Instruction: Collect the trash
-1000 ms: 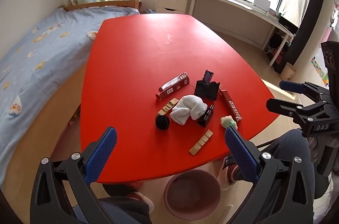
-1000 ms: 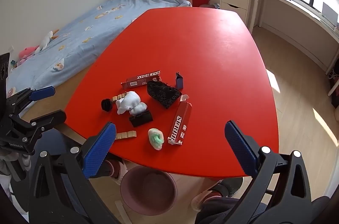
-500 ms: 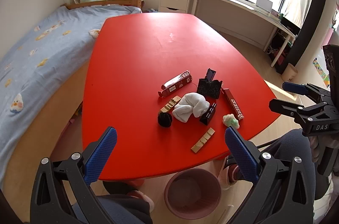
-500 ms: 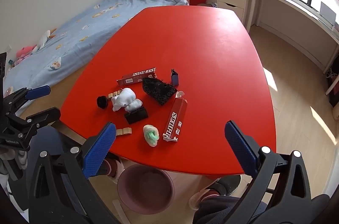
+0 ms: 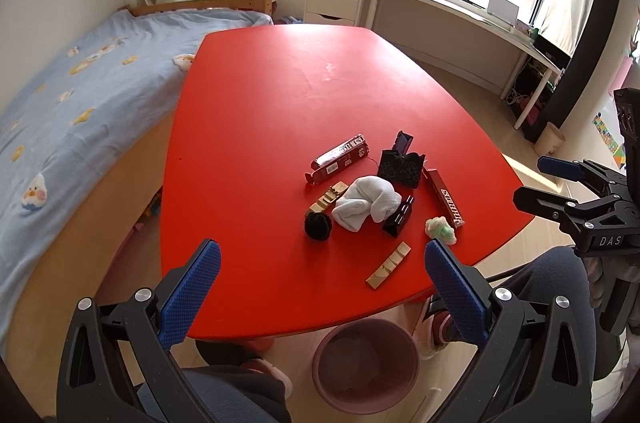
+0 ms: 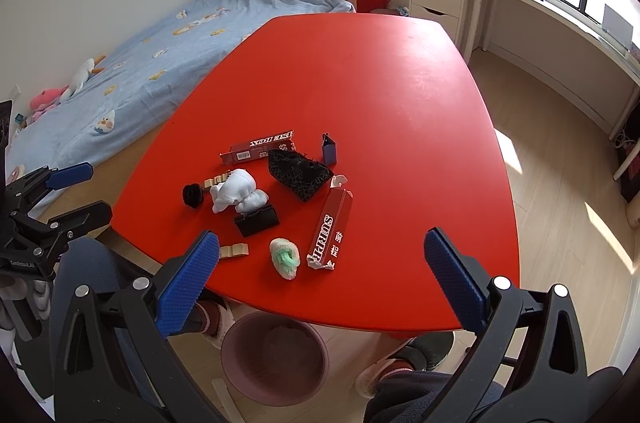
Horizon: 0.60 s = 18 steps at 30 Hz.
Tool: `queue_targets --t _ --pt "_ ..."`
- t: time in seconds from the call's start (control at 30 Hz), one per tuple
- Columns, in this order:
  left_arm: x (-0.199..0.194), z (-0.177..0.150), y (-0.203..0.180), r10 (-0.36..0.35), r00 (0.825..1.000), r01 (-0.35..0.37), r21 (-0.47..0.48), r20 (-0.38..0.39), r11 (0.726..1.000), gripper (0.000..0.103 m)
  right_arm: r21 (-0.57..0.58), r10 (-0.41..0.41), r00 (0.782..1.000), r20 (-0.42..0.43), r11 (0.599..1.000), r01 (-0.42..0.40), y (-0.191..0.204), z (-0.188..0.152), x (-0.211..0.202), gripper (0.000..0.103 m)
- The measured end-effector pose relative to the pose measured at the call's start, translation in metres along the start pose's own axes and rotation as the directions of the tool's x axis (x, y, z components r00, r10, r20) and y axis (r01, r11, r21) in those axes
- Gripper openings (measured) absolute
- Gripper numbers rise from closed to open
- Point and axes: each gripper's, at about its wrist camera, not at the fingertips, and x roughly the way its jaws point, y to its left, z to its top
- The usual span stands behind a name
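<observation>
Pulled back slightly from the red desk [image 5: 280, 111] over the last second, so the litter sits a touch farther from both cameras and more of the pink bin [image 6: 275, 359] shows on the floor under the near edge; no piece moved, nothing lifted, so collecting judged not yet begun. Left gripper [image 5: 320, 287] spread wide, blue fingers [image 5: 191, 289] holding and touching nothing, hovering short of the near desk edge. Right gripper [image 6: 320, 279] likewise spread wide and empty, fingers [image 6: 454, 279] clear of every item. Trash clustered toward the near right part of the desk: red carton [image 6: 330, 230] lying flat with torn ends, green-and-white wad [image 6: 285, 258] just left of it, small black box [image 6: 257, 220] touching the crumpled white tissue [image 6: 236, 191], black pompom [image 6: 193, 195] to the left, crumpled black wrapper [image 6: 299, 174] behind, second red carton [image 6: 260, 148] at the far side, small dark blue box [image 6: 329, 150] upright near it. Wooden strip [image 5: 389, 265] nearest the edge in the left view, well apart from another wooden piece [image 5: 329, 195] tucked against the tissue. Bin mostly empty as far as visible, directly below the desk edge. Likely next: descent onto one of the nearest pieces, wad or strip being closest.
</observation>
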Motion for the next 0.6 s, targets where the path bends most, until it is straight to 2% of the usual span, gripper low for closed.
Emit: queue_targets --t 0.6 --pt "0.0015 -0.0023 0.0001 -0.001 1.000 0.001 0.002 -0.014 1.000 0.098 -0.007 -0.004 1.000 -0.015 1.000 0.004 0.0036 0.0002 0.0012 0.100"
